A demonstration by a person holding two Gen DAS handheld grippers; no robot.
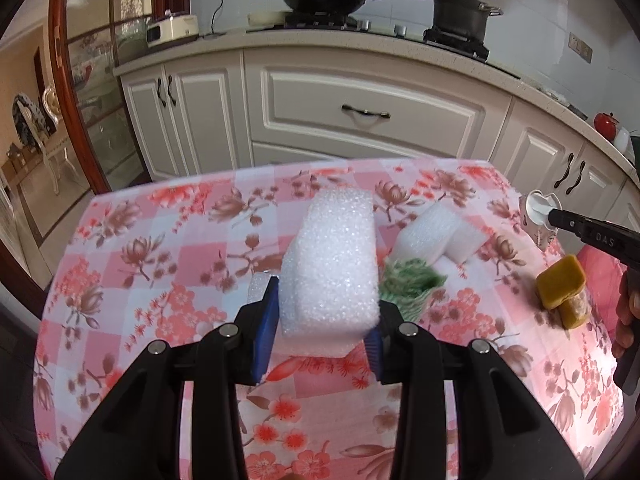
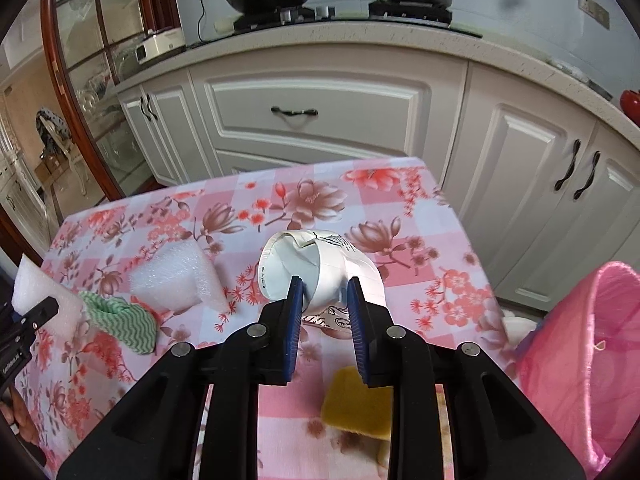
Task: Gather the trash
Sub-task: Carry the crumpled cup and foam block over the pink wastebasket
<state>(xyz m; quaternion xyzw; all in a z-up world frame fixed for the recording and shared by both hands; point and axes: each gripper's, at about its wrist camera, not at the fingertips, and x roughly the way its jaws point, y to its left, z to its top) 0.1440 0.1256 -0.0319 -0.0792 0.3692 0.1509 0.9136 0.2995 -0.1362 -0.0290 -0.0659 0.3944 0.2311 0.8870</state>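
My left gripper is shut on a large white foam block and holds it above the floral tablecloth. My right gripper is shut on a crushed white paper cup, held above the table; it shows at the far right of the left wrist view. A smaller folded white foam piece and a green-and-white crumpled cloth lie on the table between the grippers. A yellow sponge lies under my right gripper.
A pink mesh bin stands at the table's right edge. White kitchen cabinets and a counter with a wok and a pot lie beyond the table's far edge.
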